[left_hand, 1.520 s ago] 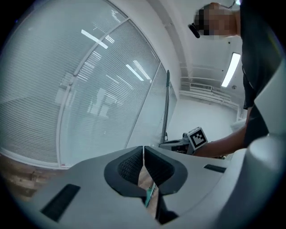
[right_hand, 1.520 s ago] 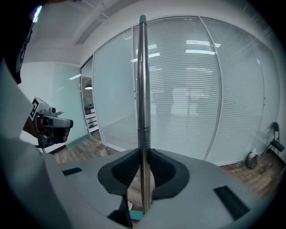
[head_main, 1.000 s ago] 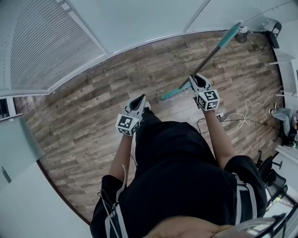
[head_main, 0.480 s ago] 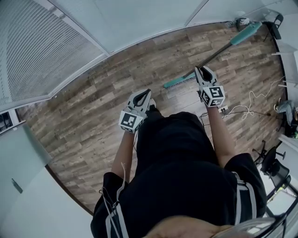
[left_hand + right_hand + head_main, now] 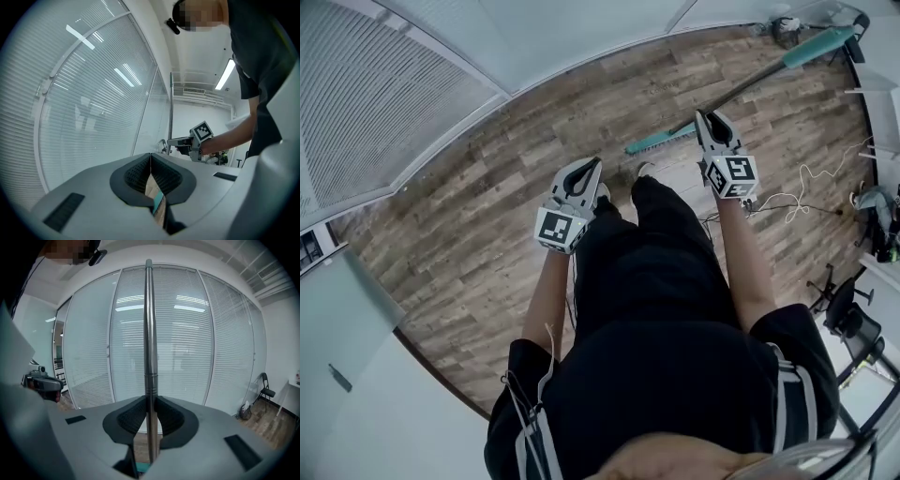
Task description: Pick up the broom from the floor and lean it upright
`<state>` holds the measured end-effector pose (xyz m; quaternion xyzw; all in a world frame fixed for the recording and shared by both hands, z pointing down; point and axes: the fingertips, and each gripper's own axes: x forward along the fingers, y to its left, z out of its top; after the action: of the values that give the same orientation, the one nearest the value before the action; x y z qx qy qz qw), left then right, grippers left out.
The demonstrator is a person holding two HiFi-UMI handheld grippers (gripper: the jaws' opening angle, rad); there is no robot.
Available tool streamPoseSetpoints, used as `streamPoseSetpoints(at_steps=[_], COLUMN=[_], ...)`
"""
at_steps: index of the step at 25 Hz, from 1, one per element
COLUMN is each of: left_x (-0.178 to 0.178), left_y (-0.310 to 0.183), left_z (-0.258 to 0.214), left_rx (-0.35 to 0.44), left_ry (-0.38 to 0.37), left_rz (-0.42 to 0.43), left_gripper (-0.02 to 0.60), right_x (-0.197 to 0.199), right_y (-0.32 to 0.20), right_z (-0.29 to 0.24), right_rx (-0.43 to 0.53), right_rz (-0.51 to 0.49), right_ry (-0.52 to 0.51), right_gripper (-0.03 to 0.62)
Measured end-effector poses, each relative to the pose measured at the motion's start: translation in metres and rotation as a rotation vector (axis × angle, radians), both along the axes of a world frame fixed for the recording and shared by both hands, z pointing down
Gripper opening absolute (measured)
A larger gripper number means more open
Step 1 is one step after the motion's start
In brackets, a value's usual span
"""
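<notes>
Broom (image 5: 750, 84) is clamped by its metal pole (image 5: 149, 357) in the right tongs (image 5: 711, 118), with a pad pressed on either side of the shaft. The pole stands upright in the right gripper view, and the teal brush head (image 5: 659, 142) is low by the wood floor (image 5: 487, 216), just ahead of the person's legs. Jaws of the left tongs (image 5: 587, 171) are together on nothing, well apart from the broom.

Wood-plank floor (image 5: 487, 220), white cable (image 5: 795, 194) on it
</notes>
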<state>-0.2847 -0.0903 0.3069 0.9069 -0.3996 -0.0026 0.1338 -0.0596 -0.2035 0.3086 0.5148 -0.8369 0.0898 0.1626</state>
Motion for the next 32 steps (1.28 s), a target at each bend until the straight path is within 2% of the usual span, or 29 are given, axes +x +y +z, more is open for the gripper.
streamPoseSetpoints(at_steps=[4,7,8,11,16,20,25,28,32], left_x=[-0.005,-0.003,0.001,0.019,0.059,0.106,0.165,0.188,0.205], left_y=[0.000,-0.002,-0.004,-0.016,-0.065,-0.102,-0.142,-0.164,-0.195], left_z=[0.006,0.014,0.015,0.004,-0.016,-0.021,-0.028,-0.035,-0.043], left_rx=[-0.037,-0.071,-0.063,0.027,0.029,0.083,0.097,0.080,0.043], left_ry=[-0.026,-0.040,-0.050,-0.096,-0.103,-0.186,-0.202,-0.187,-0.158], left_rz=[-0.080,-0.103,-0.100,-0.094,-0.084,0.003,0.077,0.071,0.009], left_gripper=[0.018,0.018,0.018,0.018,0.018,0.018,0.018,0.018,0.018], right_x=[-0.003,-0.005,-0.004,0.007,0.040,0.072,0.132,0.163,0.196], right_y=[-0.012,-0.024,-0.028,-0.039,-0.074,-0.096,-0.119,-0.132,-0.153], right_z=[0.000,-0.001,-0.001,0.002,0.003,0.003,0.007,0.015,0.027], right_rx=[0.019,0.028,0.031,0.037,0.029,0.034,0.027,0.014,0.001], right_rz=[-0.017,-0.031,-0.036,-0.044,-0.028,-0.015,0.030,0.039,0.044], right_ry=[-0.022,-0.048,-0.055,-0.079,-0.109,-0.134,-0.171,-0.183,-0.195], right_gripper=[0.080,0.080,0.080,0.080,0.080,0.080,0.080,0.080,0.080])
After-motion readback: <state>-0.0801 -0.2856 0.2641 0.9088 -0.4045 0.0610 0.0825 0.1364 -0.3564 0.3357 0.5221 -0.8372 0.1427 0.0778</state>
